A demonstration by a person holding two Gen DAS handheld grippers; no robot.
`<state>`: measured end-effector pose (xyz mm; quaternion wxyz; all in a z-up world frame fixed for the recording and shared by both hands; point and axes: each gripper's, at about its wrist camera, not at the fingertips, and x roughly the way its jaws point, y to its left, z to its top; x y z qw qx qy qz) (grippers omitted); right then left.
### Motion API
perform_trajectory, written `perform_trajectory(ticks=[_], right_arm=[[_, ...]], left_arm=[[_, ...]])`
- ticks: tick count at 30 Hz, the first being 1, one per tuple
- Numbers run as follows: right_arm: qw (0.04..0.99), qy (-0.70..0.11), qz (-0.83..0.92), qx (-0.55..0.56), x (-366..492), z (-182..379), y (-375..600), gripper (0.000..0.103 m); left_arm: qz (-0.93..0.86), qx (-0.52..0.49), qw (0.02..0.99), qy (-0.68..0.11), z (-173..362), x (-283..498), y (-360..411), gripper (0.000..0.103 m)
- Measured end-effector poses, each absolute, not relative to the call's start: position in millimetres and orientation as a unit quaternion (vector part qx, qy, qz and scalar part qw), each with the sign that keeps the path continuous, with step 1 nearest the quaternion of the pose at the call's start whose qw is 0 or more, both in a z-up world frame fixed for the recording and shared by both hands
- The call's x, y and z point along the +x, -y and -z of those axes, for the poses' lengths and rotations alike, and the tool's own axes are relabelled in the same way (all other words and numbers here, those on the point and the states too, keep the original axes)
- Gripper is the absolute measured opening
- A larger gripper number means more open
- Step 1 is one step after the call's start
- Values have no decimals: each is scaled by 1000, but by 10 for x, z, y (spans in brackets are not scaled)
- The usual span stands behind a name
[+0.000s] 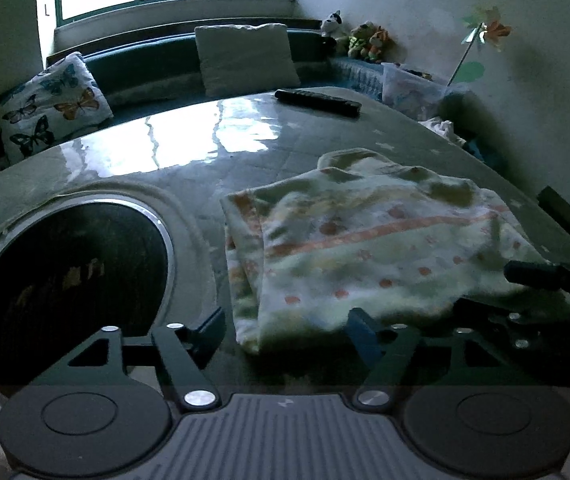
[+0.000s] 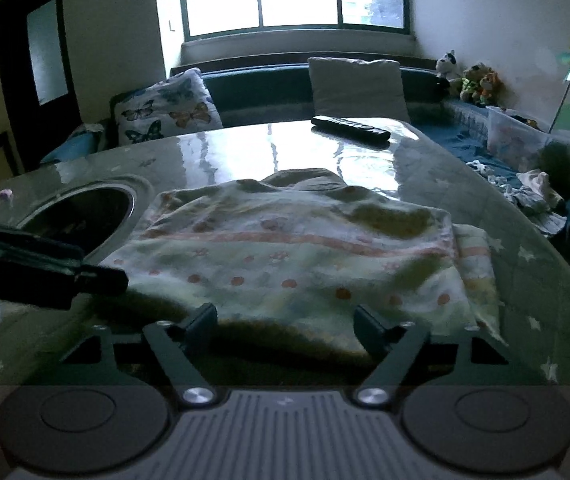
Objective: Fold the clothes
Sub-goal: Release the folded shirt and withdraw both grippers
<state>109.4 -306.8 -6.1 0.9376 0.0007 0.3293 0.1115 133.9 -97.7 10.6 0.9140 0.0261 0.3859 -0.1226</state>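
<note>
Glossy grey table (image 2: 221,152) with pale star marks carried everything; window glare lay across its far half. A round dark recess with a metal rim (image 1: 73,276) was set into the top on the left. A folded cream garment with orange dots and a pink stripe (image 2: 297,256) lay directly on the surface just right of the recess, its near edge by the table's front; a black remote control (image 2: 351,127) rested near the far edge, well apart from the garment.

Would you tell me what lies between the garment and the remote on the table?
Nothing: only bare, glossy table separates the garment from the remote, clearest in the right wrist view.
</note>
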Motion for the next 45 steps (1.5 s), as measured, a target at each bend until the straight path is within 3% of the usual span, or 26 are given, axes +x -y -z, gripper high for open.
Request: perform_trajectory(ticks=[1,5,7,9,20,45], right_arm=[[938,-329,-110,4,1075,59,3068,87],[940,-325,-100,13,991,46,3071,91],[942,-322,-90,14,932,39,3076,101],[944,-318,-82,13,869,35,3078,103],[945,-323,-49,25,653,87,3111,103],[947,-319,-23,39,334,88,3169,103]], left_arm=[[123,27,914,-385,-106,1303,978,77],[126,25,915,-381,-106,1164,968,85],[128,25,916,-378,-111,1096,962,90],[129,25,918,-375,-112,1029,962,95],[135,39,920,-367,-104,749,1021,100],[150,43,921,-358,-123,376,1104,100]])
